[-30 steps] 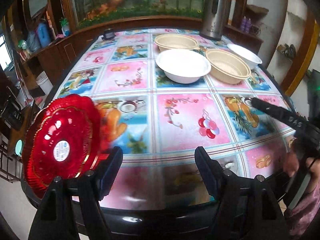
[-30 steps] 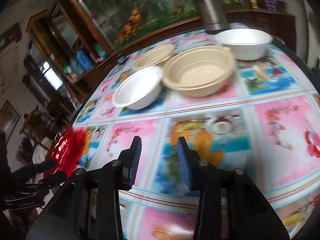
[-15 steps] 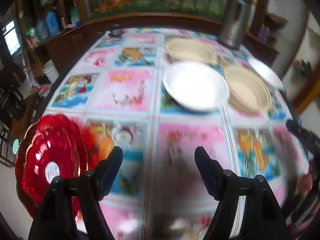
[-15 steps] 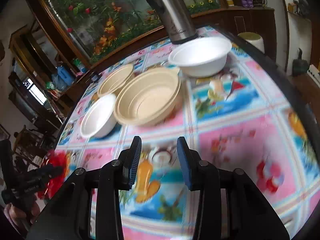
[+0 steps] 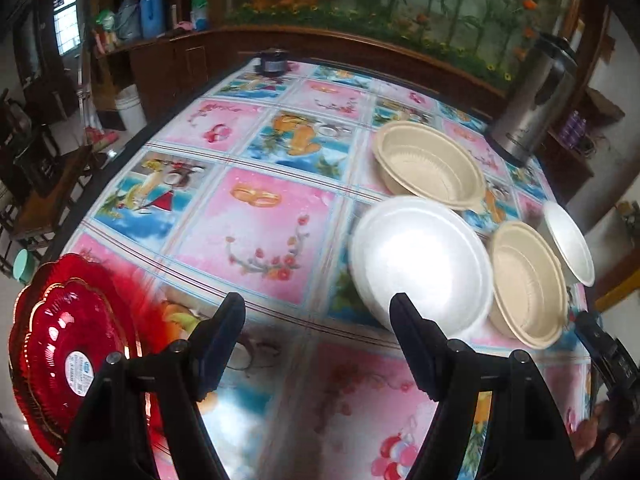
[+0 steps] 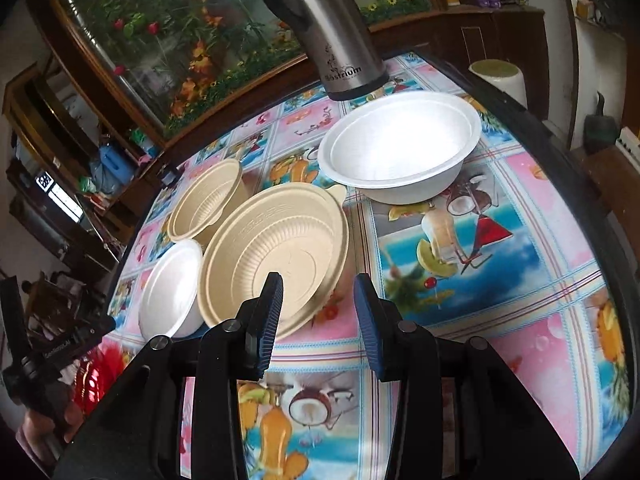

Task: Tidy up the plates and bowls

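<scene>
Right hand-held gripper (image 6: 318, 314), jaws apart, empty, nearer: tan bowl (image 6: 276, 256) just ahead, rim at left finger. Left hand-held gripper (image 5: 316, 344) wide open, empty; white bowl (image 5: 420, 260) ahead-right on tabletop (image 5: 256, 208).

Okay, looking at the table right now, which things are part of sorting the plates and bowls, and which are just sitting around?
Part of the job:
red plates
near white bowl
far white bowl
near tan bowl
far tan bowl

Just lying about:
steel thermos
small dark object at the table's far edge
</scene>
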Demonstrator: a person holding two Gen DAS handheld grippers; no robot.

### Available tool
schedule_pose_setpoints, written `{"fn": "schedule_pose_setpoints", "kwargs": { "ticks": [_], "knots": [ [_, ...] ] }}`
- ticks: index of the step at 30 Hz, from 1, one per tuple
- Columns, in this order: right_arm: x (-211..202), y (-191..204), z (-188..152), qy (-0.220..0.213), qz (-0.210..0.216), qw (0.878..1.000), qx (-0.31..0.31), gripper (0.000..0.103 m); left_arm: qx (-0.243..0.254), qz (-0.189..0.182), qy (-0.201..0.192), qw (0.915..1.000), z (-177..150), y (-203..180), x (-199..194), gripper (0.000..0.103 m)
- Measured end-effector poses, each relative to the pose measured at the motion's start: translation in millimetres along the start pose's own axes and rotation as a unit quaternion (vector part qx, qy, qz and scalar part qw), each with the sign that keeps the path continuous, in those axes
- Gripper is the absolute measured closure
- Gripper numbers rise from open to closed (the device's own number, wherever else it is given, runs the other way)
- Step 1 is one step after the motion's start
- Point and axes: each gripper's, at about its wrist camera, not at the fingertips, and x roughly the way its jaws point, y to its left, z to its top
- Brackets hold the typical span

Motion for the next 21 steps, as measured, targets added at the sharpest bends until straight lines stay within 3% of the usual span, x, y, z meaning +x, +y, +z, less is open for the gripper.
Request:
{"fn": "schedule_pose_setpoints", "kwargs": {
  "ticks": [4, 7, 9, 13, 21],
  "knots": [
    [13, -7, 2, 0.005, -0.001, 1.000, 0.015, 0.067, 0.045, -0.033, 0.017, 0.9983, -9, -24, 1, 0.028],
    [17, -14, 5, 0.007, 0.003, 0.999, 0.035, 0.067, 0.060, -0.014, 0.010, 0.9981, -12, -27, 2, 0.028],
    [15, -17, 6, -0.001, 0.009, 0.999, 0.039, 0.067, 0.038, -0.001, 0.007, 0.9993, -8, -16, 5, 0.028],
    [17, -19, 6, -0.003, 0.008, 0.999, 0.043, 0.067, -0.022, -0.011, 0.005, 0.9997, 0, 9, 7, 0.028],
    [29, -19, 8, 0.004, 0.012, 0.998, 0.062, 0.067, -0.020, -0.028, 0.025, 0.9991, -10, 5, 12, 0.028]
  ]
}}
